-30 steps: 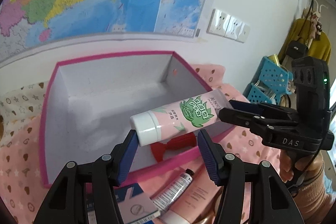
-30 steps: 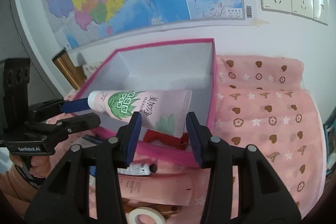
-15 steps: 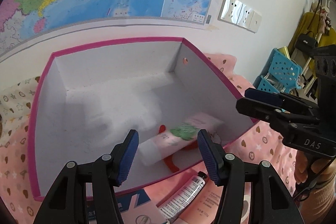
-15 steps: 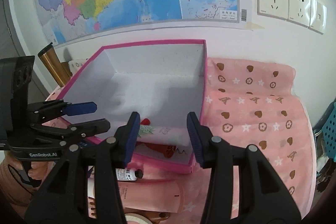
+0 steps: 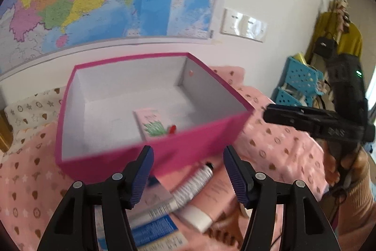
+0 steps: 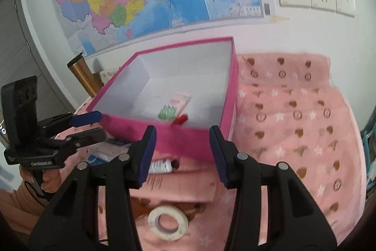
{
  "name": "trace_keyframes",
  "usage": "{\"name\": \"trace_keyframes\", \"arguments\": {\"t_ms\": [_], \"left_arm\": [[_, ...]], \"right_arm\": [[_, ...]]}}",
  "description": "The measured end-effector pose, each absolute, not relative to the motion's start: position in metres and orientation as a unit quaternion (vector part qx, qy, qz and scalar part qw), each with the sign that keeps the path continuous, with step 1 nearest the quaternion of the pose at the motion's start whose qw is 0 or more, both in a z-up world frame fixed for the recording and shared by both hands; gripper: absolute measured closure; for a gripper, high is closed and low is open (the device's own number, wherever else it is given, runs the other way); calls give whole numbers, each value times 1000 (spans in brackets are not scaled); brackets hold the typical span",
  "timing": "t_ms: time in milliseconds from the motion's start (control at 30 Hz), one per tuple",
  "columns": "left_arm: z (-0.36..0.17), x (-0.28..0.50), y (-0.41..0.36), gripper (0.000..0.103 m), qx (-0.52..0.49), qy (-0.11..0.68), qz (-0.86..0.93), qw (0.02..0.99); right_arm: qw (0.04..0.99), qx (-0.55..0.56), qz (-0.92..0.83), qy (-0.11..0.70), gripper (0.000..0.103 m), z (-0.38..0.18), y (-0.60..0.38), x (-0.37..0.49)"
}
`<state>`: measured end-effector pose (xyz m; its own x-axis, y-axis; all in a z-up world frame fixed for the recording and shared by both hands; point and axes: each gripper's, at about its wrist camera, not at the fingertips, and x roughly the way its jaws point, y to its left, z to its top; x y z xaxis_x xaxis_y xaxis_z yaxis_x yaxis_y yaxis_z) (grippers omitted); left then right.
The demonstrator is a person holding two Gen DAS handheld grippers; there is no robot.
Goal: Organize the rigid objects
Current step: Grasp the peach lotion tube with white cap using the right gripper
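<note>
The pink tube (image 5: 150, 124) with the green leaves on it is now lying inside the pink box (image 5: 192, 145), near the front wall, right next to a small red thing (image 5: 172, 129). A second ago both grippers were holding that tube up over the box, and then it was dropping in. So that one is put away. The left gripper (image 5: 188, 172) is pulling back toward the person and its fingers (image 5: 142, 174) are wide apart with nothing between them. The right gripper (image 6: 182, 153) is doing the same thing, open and holding nothing. Both are now sitting in front of the box, over the pink cloth (image 6: 293, 124) with hearts and stars. More things are waiting there, outside the box: a thin white tube with a black cap (image 5: 191, 186), a fatter peach tube with a white cap (image 5: 208, 202), a blue and white packet (image 5: 155, 231), and a roll of tape (image 6: 168, 222). The pictures are a bit blurry because the hands are moving. I think the job is only partly done, and the next thing is picking one of those. The thin white tube is lying closest to the open fingers of both grippers.
</note>
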<state>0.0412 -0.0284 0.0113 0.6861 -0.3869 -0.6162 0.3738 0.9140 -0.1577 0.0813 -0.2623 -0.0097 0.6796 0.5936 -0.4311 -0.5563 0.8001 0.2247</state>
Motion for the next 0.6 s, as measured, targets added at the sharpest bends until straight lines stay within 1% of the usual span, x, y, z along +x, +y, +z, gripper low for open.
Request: {"name": "trace_keyframes", "arguments": {"t_ms": [267,600], "left_arm": [[-19,15,-37,39,-21,379,-224,898],[-48,10,-39,39,-47,423,-219,878]], "right_arm": [[905,53,307,291,54,-44,-269,79],[892,72,296,335,54,-79,-274,84]]}}
